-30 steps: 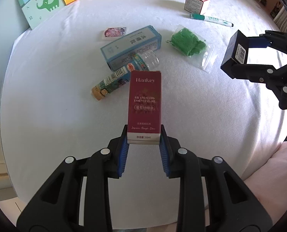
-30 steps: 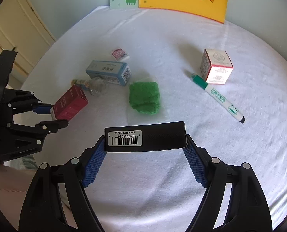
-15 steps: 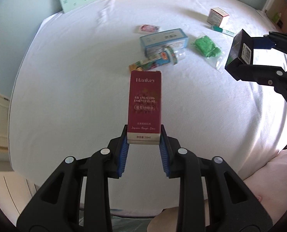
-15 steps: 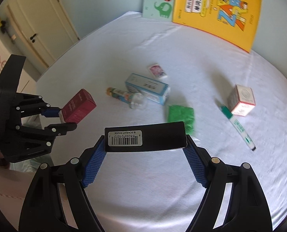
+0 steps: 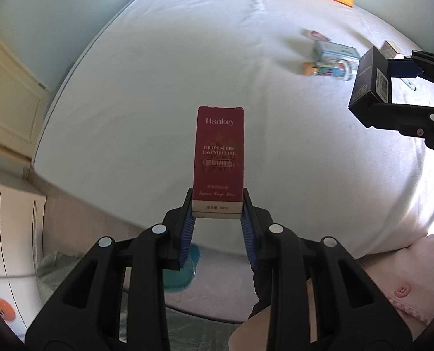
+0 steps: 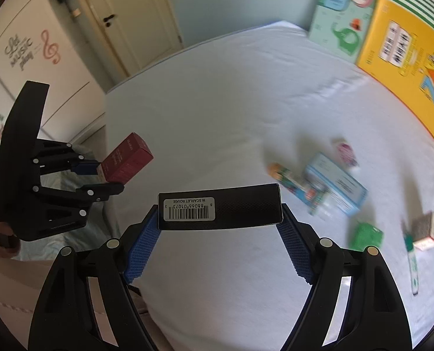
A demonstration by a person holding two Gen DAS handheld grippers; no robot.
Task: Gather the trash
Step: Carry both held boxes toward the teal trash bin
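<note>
Both grippers loaded, held above the white bed.
Left gripper pinches one red box by its base; right gripper clamps one black box endwise. Behind lie a blue box, a bottle, a green bag, a marker, a small cube carton and two books against the wall.

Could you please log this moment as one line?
left tongs: shut on red box | right tongs: shut on black box | both held above bed
</note>
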